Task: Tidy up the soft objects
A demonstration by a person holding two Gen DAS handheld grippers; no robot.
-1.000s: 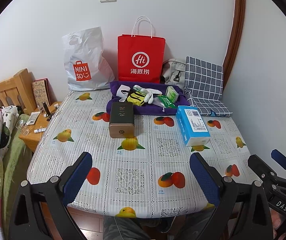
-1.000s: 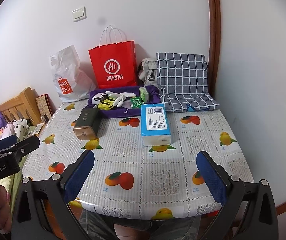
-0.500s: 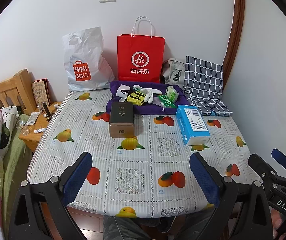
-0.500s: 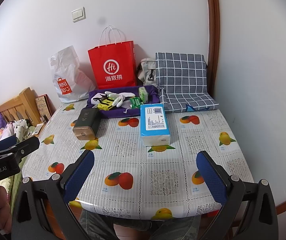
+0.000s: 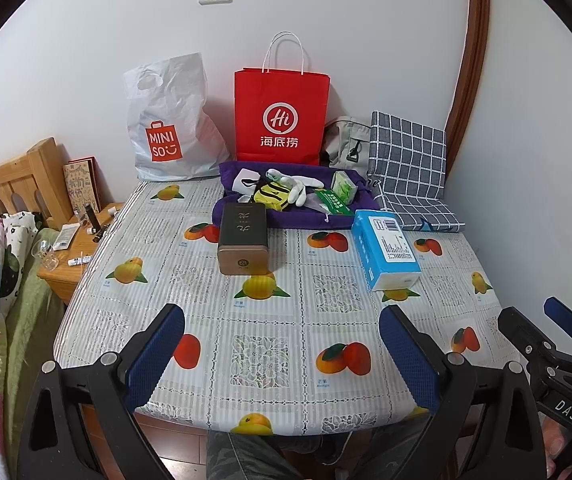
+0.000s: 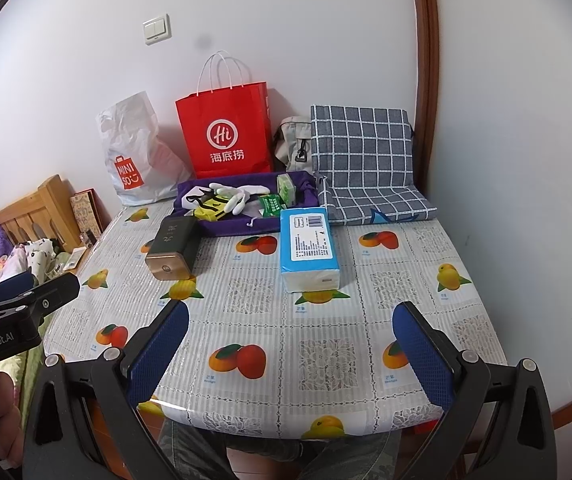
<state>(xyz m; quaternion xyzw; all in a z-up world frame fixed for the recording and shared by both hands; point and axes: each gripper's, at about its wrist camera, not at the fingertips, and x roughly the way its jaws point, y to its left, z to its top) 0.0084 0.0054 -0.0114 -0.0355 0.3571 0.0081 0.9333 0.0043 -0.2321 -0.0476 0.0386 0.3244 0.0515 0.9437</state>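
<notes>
Both grippers are held at the near edge of the table, jaws spread wide with nothing between them. The left gripper shows its two blue padded fingers over the tablecloth, released. The right gripper is in the same state, its blue pads apart above the fruit-printed cloth.

Beyond them, mid-table, sits a blue tissue pack, lying flat, white paper showing at its near end. It looks light and squashy; the plastic wrap is probably slippery, so a grip across its narrow width near the middle seems safest.

To its left lies a dark box with a gold end. It looks rigid and likely is not part of the soft sorting.

Farther back, a purple fabric tray holds the soft things: a white glove, a yellow striped pouch touching the glove, a flat green packet and a small green tissue pack. The glove is limp and would droop, so pinching its bunched palm should work better than a fingertip.

Against the wall stand a red paper bag, a white plastic bag and a folded grey checked cushion.
</notes>
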